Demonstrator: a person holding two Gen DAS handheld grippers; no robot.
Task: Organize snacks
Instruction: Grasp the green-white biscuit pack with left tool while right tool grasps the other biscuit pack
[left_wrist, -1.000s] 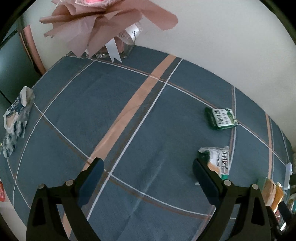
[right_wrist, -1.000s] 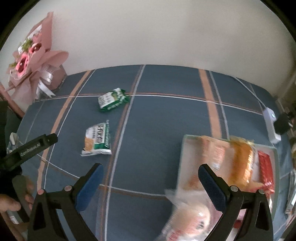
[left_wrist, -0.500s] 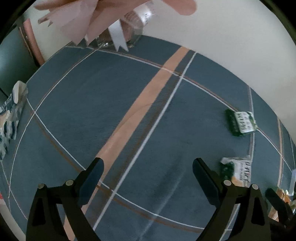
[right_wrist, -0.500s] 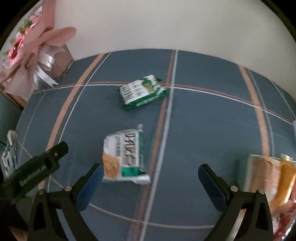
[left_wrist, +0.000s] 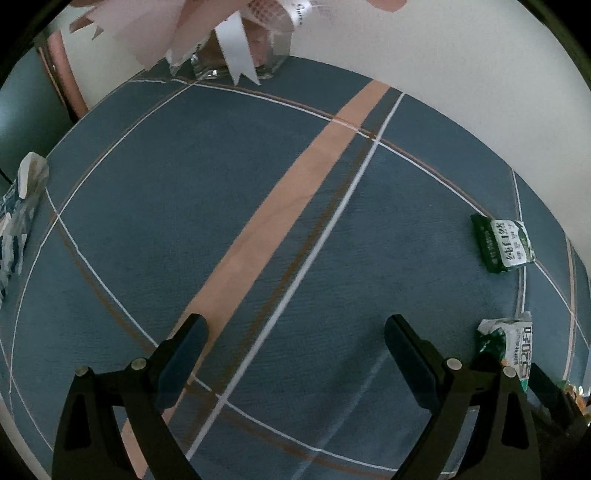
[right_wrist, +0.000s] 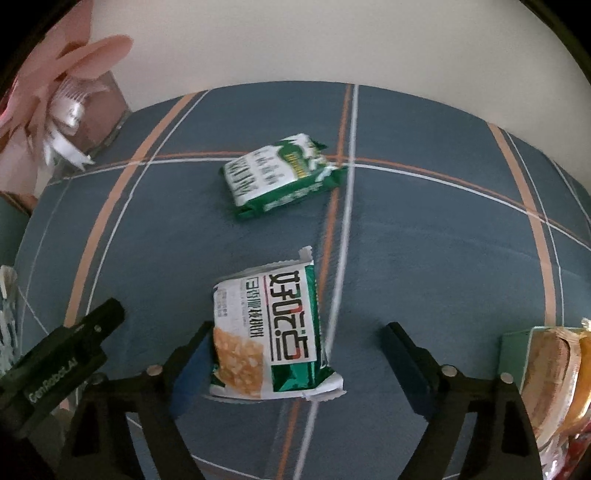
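While right tongs (right_wrist: 295, 347) gape, cracker packet (right_wrist: 271, 332) between, green packet (right_wrist: 280, 173) beyond

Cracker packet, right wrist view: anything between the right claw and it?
Nothing visible. The cracker packet lies flat on the tablecloth between the open fingers of the right claw, nearer the left finger. The green packet sits beyond.

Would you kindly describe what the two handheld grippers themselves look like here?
Both the left gripper and right gripper have matte black triangular-framed fingers with silver screw heads and dark blue pads. The left gripper's black body carries white "GenRobot.AI" lettering. No cables or sleeves show.
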